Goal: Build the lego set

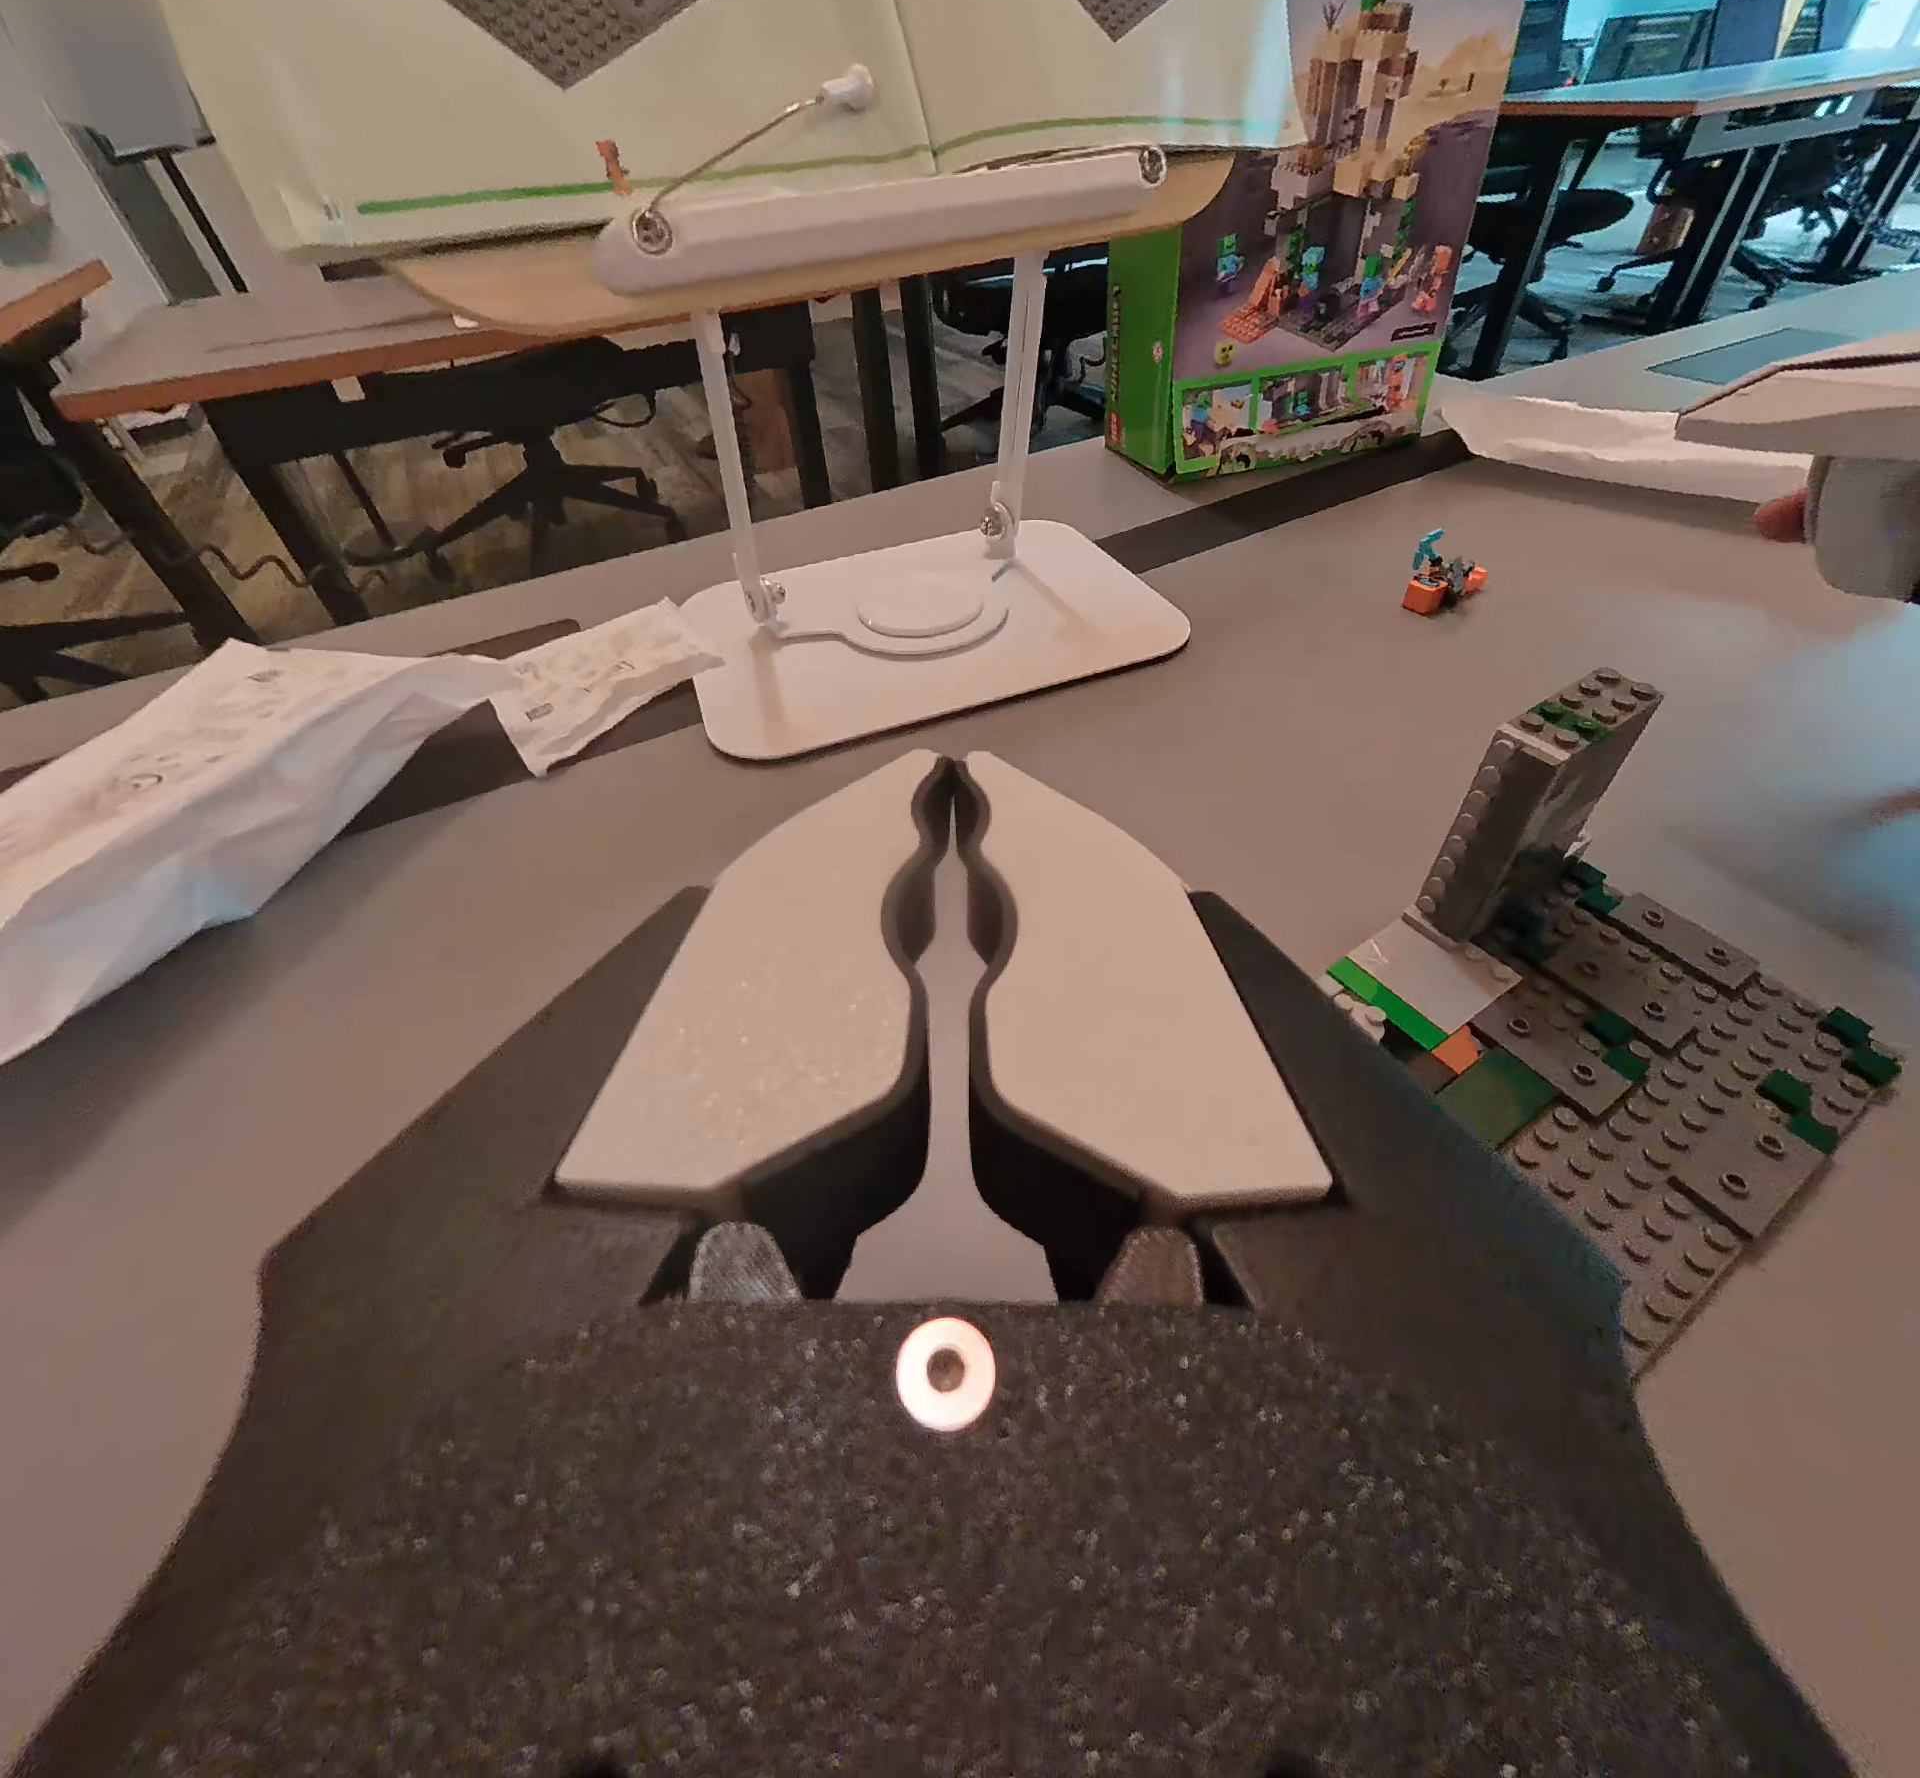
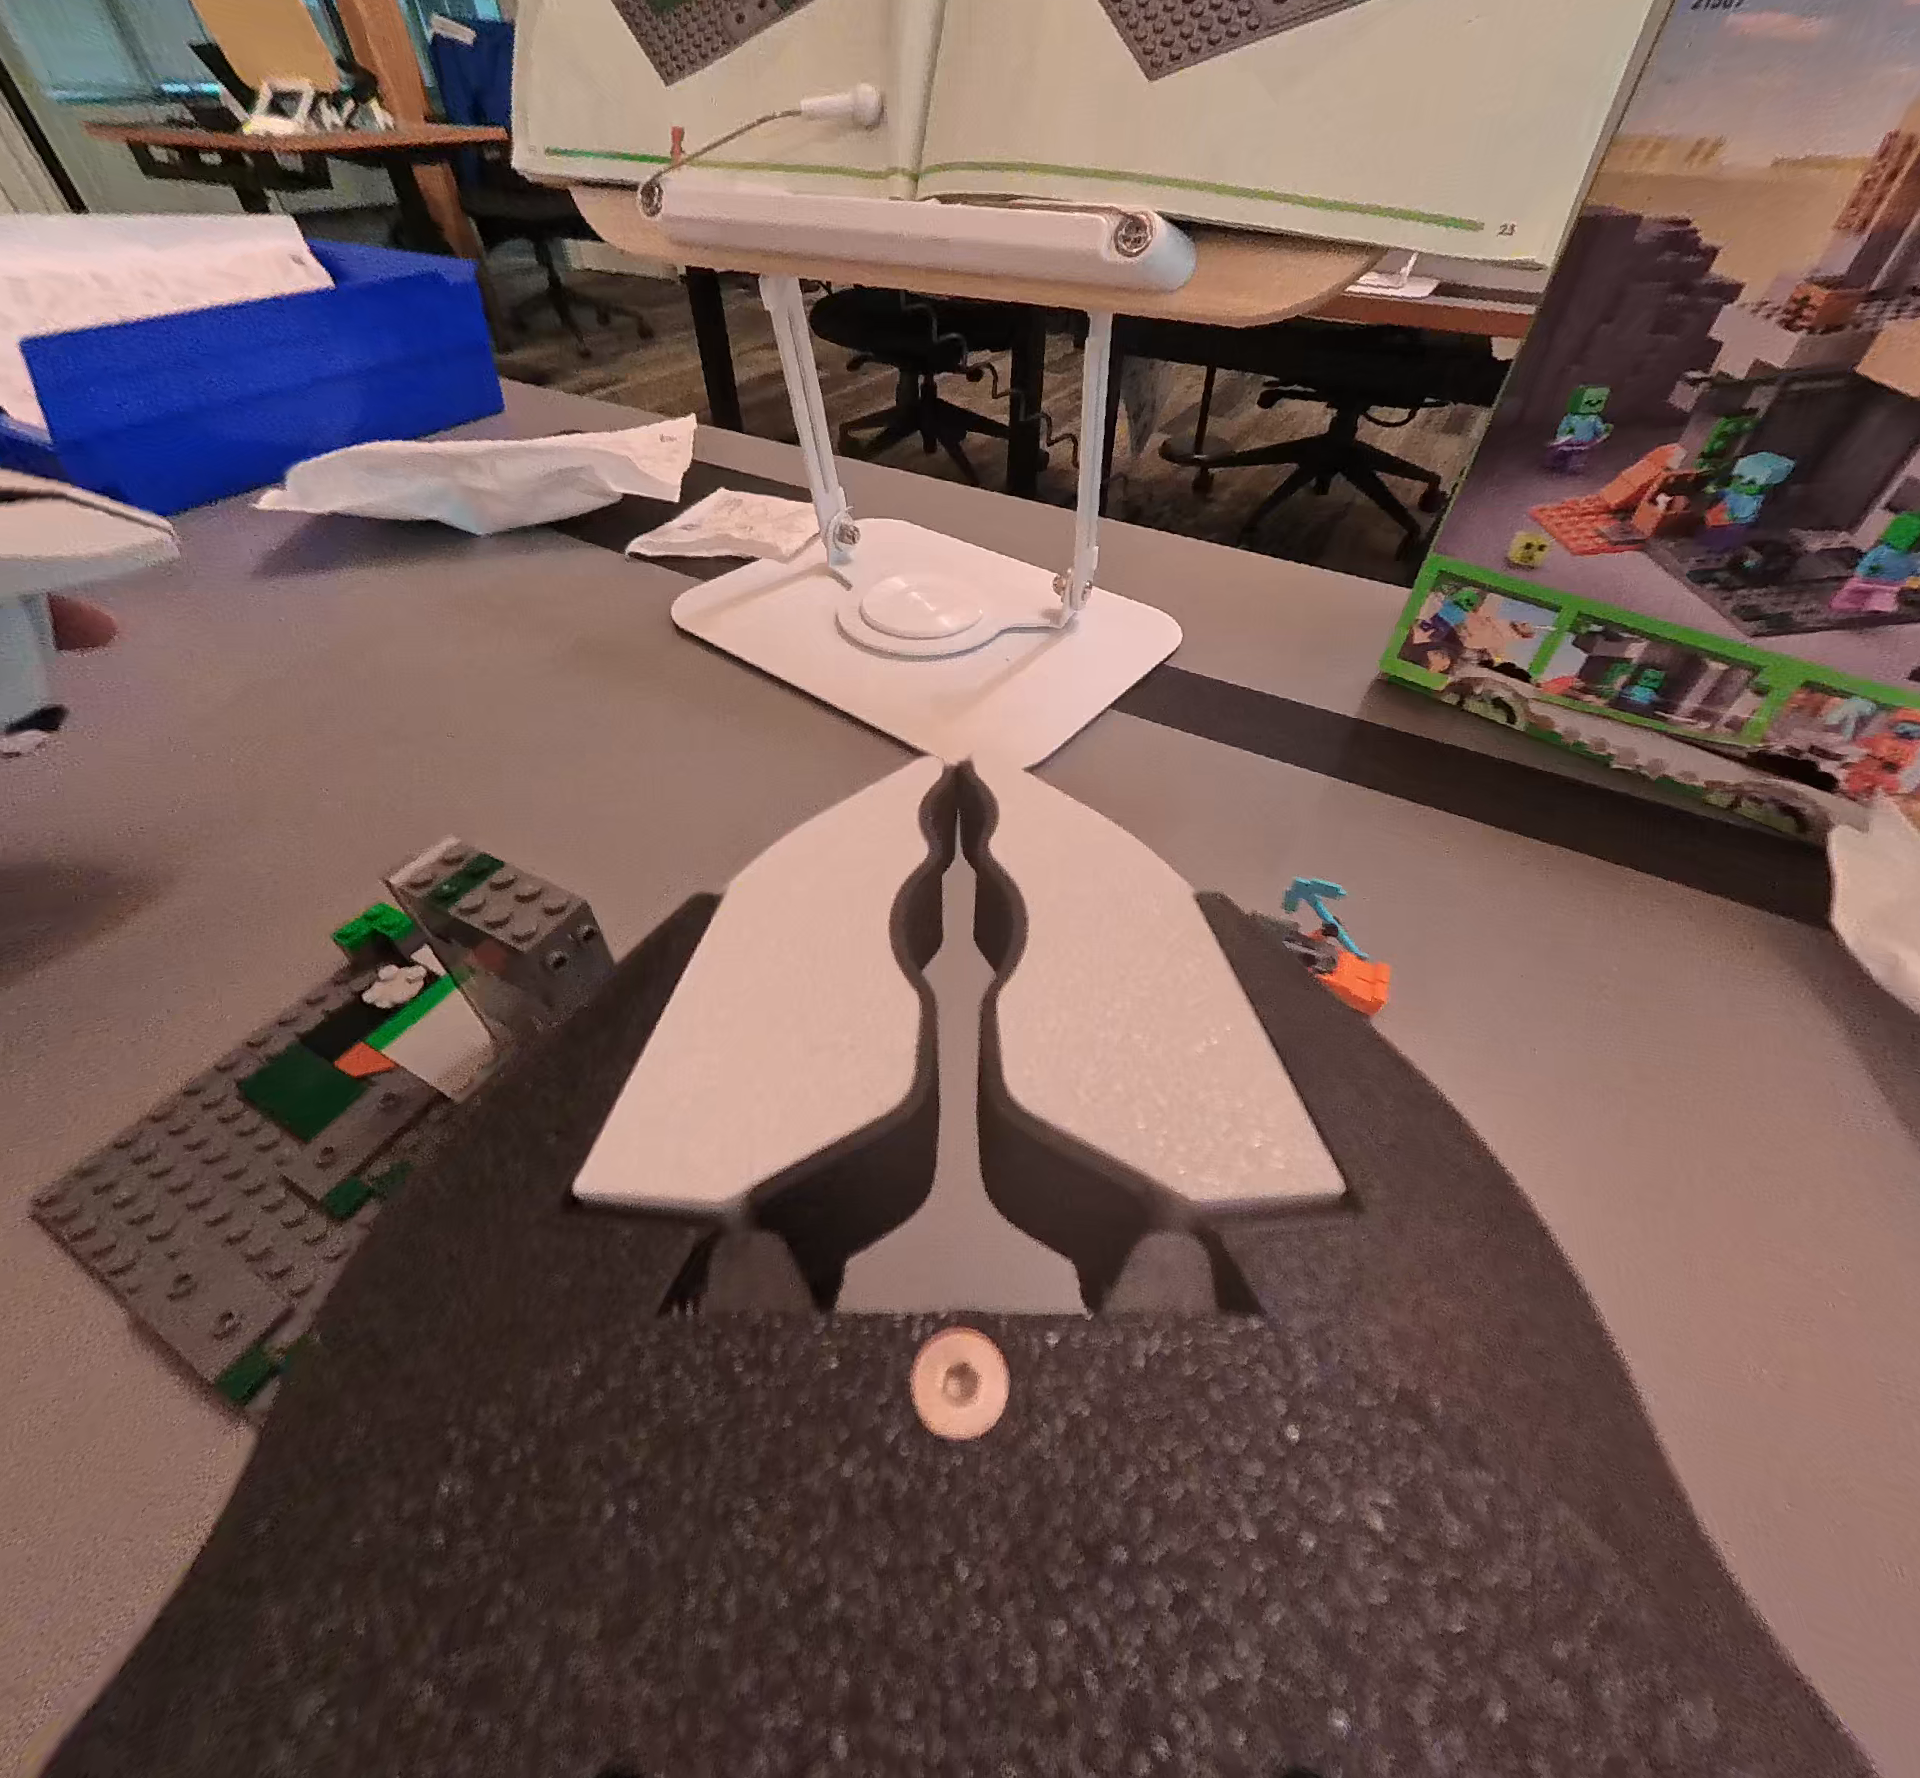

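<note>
A partly built grey lego base (image 1: pixel 1662 1105) with green tiles and a tilted grey wall piece (image 1: pixel 1527 803) lies on the grey table, right of my left gripper (image 1: pixel 954 772). In the right wrist view the base (image 2: pixel 239 1167) lies left of my right gripper (image 2: pixel 956 778). Both grippers are shut and empty, hovering above the table. A small orange and cyan minifigure (image 1: pixel 1442 578) lies beyond the base; in the right wrist view the minifigure (image 2: pixel 1335 949) lies just right of my gripper. The open instruction booklet (image 2: pixel 1039 14) rests on a white stand (image 2: pixel 925 637).
The green lego box (image 1: pixel 1320 253) stands at the back right. Crumpled white paper bags (image 1: pixel 197 814) lie at the left, and another bag (image 1: pixel 1600 450) at the right. A blue bin (image 2: pixel 260 378) sits at the far left. The other gripper's tip (image 1: pixel 1808 409) shows at the right edge. There is about 25 centimetres between the tips of the two grippers. My left gripper's tips are some 15 centimetres from the base (image 2: pixel 239 1167). It turns up in the left wrist view (image 1: pixel 1578 1153) as well.
</note>
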